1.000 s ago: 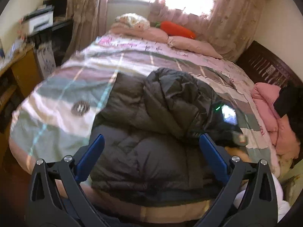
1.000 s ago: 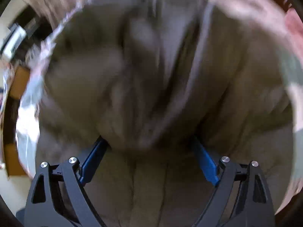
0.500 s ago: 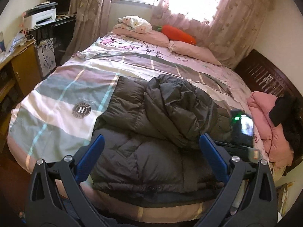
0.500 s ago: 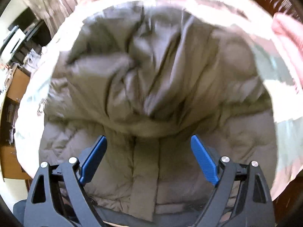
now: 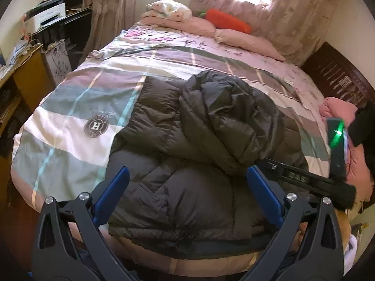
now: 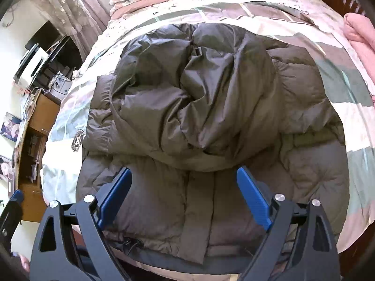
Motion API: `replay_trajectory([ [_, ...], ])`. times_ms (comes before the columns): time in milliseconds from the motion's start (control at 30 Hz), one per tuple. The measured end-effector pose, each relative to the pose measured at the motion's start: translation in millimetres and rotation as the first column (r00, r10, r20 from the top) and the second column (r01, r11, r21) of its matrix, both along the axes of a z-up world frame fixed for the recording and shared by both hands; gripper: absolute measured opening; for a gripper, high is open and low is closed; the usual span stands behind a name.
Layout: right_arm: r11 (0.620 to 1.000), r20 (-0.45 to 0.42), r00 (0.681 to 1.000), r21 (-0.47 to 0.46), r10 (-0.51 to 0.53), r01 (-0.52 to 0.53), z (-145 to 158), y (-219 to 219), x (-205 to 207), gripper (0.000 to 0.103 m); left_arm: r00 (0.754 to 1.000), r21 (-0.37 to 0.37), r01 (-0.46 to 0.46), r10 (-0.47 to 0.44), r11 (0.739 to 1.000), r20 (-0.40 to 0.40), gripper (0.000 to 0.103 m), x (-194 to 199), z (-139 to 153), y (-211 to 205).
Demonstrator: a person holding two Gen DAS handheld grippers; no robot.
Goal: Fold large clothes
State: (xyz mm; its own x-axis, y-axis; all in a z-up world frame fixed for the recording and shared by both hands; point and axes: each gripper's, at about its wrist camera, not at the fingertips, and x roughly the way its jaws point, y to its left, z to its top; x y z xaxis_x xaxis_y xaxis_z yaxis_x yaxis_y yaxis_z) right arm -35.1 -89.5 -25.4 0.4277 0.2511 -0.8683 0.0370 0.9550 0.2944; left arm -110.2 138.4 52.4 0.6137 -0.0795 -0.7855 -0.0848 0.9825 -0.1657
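Note:
A large dark grey puffer jacket (image 5: 199, 154) lies on the bed, its upper part and sleeves folded into a heap over its lower body. It fills the right wrist view (image 6: 206, 121). My left gripper (image 5: 187, 180) is open and empty, held above the jacket's hem near the foot of the bed. My right gripper (image 6: 184, 180) is open and empty, hovering over the jacket's lower front panel. The right gripper's body with a green light (image 5: 337, 145) shows at the right of the left wrist view.
The bed has a checked quilt (image 5: 77, 107) with a round H logo. Pink pillows (image 5: 243, 39) and an orange carrot cushion (image 5: 227, 21) lie at the head. A wooden desk (image 5: 21, 75) and a printer (image 5: 46, 16) stand left. A pink blanket (image 5: 339, 110) and dark headboard (image 5: 339, 82) are right.
My right gripper has pulled back and up from the jacket, so the whole jacket now shows. The folded heap has settled. The left gripper has barely moved.

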Motion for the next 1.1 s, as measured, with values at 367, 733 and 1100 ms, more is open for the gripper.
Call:
replay_trajectory([
  [367, 0.997, 0.075, 0.997, -0.067, 0.036, -0.031, 12, 0, 48, 0.091, 0.998, 0.131, 0.029, -0.021, 0.991, -0.059, 0.101, 59, 25, -4],
  [733, 0.927, -0.256, 0.95, -0.279, 0.18, -0.251, -103, 60, 62, 0.098, 0.993, 0.195, 0.02, 0.003, 0.98, -0.119, 0.101, 107, -42, -1],
  [1100, 0.904, -0.018, 0.971, -0.361, 0.237, -0.228, -45, 44, 10, 0.099, 0.991, 0.066, 0.024, -0.015, 0.998, -0.133, 0.101, 98, -36, 12],
])
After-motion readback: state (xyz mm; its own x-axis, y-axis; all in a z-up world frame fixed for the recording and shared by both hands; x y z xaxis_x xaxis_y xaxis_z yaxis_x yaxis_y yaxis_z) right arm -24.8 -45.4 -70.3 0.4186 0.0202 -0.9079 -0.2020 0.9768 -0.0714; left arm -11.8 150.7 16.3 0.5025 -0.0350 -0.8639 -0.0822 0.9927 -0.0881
